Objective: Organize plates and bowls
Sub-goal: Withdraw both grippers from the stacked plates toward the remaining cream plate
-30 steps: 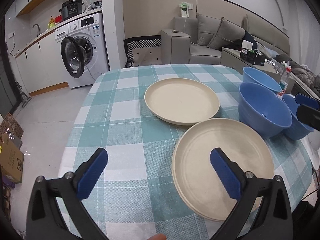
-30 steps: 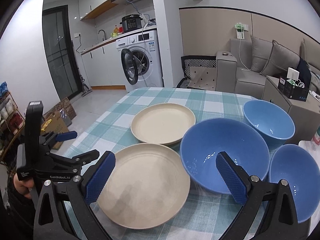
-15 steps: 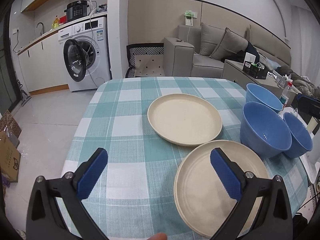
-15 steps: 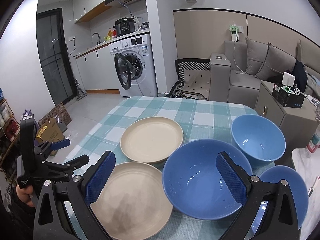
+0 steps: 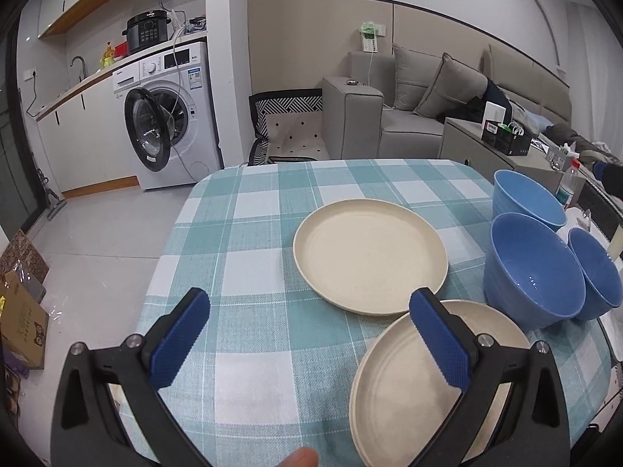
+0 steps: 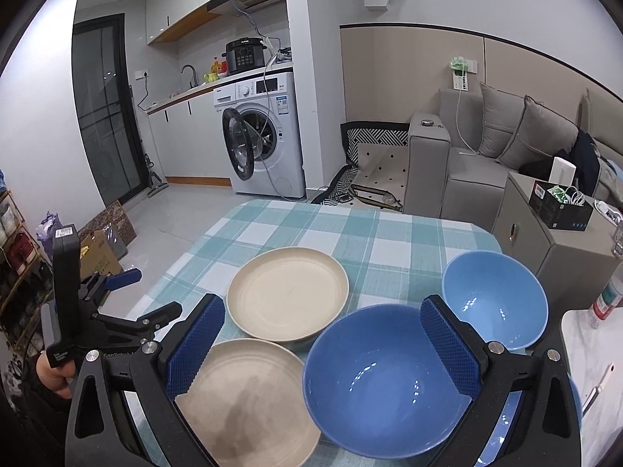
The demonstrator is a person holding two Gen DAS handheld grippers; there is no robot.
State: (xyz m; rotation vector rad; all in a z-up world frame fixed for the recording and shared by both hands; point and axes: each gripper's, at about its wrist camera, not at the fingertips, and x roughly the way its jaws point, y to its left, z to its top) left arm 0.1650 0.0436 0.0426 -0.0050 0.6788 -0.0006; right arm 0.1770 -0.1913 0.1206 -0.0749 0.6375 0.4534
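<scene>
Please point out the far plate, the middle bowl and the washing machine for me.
far plate point(image 5: 370, 255), left wrist view, on its flat centre.
middle bowl point(image 6: 383, 381), right wrist view, on its inner bottom.
washing machine point(image 6: 268, 132), right wrist view, on its open drum.

We see left black two-finger gripper with blue ribbed pads point(image 5: 307, 344) held level, jaws wide apart, empty, right black gripper with blue pads point(image 6: 321, 344) likewise spread, empty, a hand point(image 6: 50, 375) gripping left handle
</scene>
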